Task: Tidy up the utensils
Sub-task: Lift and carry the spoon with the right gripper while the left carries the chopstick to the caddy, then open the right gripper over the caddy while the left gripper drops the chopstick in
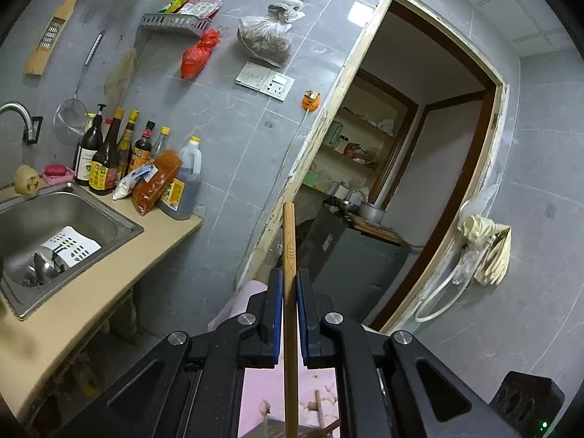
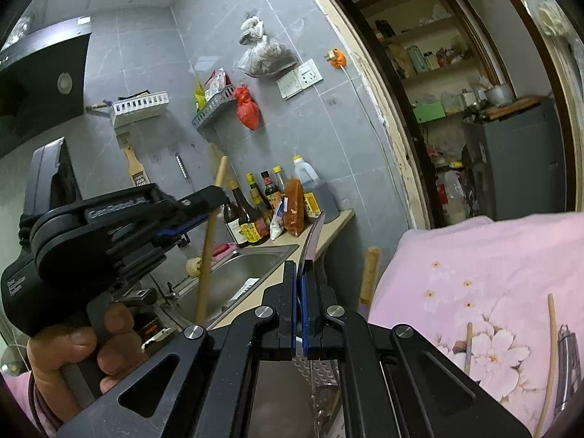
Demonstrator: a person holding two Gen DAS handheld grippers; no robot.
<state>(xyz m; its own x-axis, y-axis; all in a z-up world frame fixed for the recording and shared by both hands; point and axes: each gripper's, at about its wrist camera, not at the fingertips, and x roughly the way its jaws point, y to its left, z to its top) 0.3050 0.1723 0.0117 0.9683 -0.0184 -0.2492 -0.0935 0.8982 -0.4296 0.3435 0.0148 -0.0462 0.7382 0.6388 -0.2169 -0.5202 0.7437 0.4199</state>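
My left gripper [image 1: 289, 278] is shut on a long wooden handle [image 1: 289, 241] that sticks up past the fingertips; the same gripper [image 2: 215, 197] and wooden handle [image 2: 208, 252] show at the left of the right wrist view, held in a hand. My right gripper [image 2: 301, 268] is shut on a thin metal utensil handle [image 2: 313, 235] that curves up from between the pads. A perforated metal utensil holder [image 2: 325, 372] sits below the right gripper. More utensils, a chopstick [image 2: 549, 357] and a wooden handle [image 2: 369, 277], lie on the pink floral cloth [image 2: 474, 273].
A steel sink [image 1: 54, 226] is set in the beige counter [image 1: 120, 273] with sauce bottles [image 1: 109, 157] behind it. Wall racks [image 1: 171, 23], a strainer [image 1: 71, 116] and bags hang on the grey tiles. A doorway [image 1: 419, 168] opens to a pantry.
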